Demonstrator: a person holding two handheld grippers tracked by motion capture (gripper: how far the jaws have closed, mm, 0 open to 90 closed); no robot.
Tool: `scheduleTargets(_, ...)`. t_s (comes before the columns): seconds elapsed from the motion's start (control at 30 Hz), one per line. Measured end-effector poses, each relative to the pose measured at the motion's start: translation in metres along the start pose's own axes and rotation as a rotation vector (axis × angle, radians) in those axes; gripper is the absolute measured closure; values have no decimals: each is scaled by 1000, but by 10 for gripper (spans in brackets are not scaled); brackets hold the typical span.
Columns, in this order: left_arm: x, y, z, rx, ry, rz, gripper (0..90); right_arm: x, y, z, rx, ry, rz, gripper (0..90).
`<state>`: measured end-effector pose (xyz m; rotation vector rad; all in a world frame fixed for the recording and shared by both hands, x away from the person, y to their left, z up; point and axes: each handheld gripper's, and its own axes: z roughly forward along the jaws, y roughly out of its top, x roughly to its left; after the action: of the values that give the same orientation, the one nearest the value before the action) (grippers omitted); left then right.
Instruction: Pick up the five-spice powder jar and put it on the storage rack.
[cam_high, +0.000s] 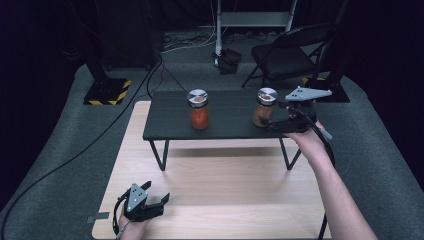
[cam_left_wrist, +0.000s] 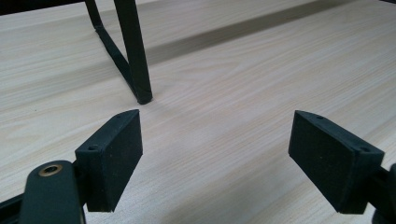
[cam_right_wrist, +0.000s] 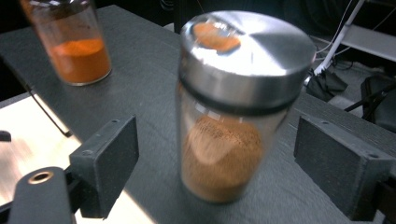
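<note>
Fingers, right gripper (cam_right_wrist: 215, 172): two black pads (cam_right_wrist: 105, 163) spread wide, released, one on each side of a brown-spice jar (cam_right_wrist: 233, 116) with clear gaps both sides, nothing clasped. Fingers, left gripper (cam_left_wrist: 215, 163): pads (cam_left_wrist: 112, 158) likewise spread apart and empty, bare wood between them. Brown-spice jar: glass, steel lid, upright on the right end of a low black bench (cam_high: 170, 120); in the high view the jar (cam_high: 264, 107) stands just left of the right gripper (cam_high: 272, 122), which a right hand (cam_high: 307, 137) holds level at bench height, grey three-cornered plate (cam_high: 306, 93) on top. Orange-spice jar (cam_high: 199, 110): same pattern, upright near the middle of the bench, well apart from the brown one; seen at far left in the right gripper view (cam_right_wrist: 70, 42). Bench: dark top on thin black legs (cam_left_wrist: 133, 51), standing on the far half of a pale wooden table (cam_high: 215, 185). Left gripper, high view (cam_high: 147, 200): low over the near left corner of the table, held by the left hand (cam_high: 131, 226), well apart from bench and jars. Surroundings: grey carpet (cam_high: 65, 145), folding chair (cam_high: 290, 55) beyond the far right of the table, cables (cam_high: 75, 155) across the floor at left.
</note>
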<state>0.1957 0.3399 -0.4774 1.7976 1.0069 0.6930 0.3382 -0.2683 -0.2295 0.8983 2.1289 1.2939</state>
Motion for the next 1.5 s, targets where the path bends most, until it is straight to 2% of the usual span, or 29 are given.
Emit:
scheduleTargets(0.2,0,0,0,0,1,0,176,2,-20,-9,-21,26,-22,120)
scheduleTargets(0.23,0,0,0,0,2,-1,176,4,-33,-13,-42,33,-29,118)
scheduleTargets(0.3,0,0,0,0,3,0,176,4,-39,-14,-51,35,-28,117)
scheduleTargets(0.37,-1,0,0,0,4,0,176,6,-57,-19,-74,42,-28,116)
scheduleTargets(0.4,-1,0,0,0,4,0,176,6,-57,-19,-74,42,-28,116)
scheduleTargets(0.5,-1,0,0,0,5,1,176,10,-81,-25,-92,34,-47,111)
scheduleTargets(0.53,-1,0,0,-1,5,1,176,10,-81,-25,-92,34,-47,111)
scheduleTargets(0.63,-1,0,0,0,7,3,176,12,-108,-28,-113,27,-55,105)
scheduleTargets(0.7,-2,0,0,0,8,2,176,13,-119,-28,-113,25,-55,102)
scheduleTargets(0.87,-2,0,0,1,10,2,176,16,-151,-27,-101,10,-35,97)
scheduleTargets(1.0,-2,0,0,0,12,3,176,17,-179,-23,-81,9,11,94)
scheduleTargets(1.13,-3,0,0,1,13,3,176,19,-203,-18,-61,0,38,92)
scheduleTargets(1.3,-3,0,0,1,15,2,175,24,-225,-12,-56,-19,58,89)
scheduleTargets(1.37,-3,0,0,2,15,3,176,24,-235,-10,-62,-12,67,88)
scheduleTargets(1.5,-3,0,0,3,15,3,176,27,-247,-8,-53,-24,71,87)
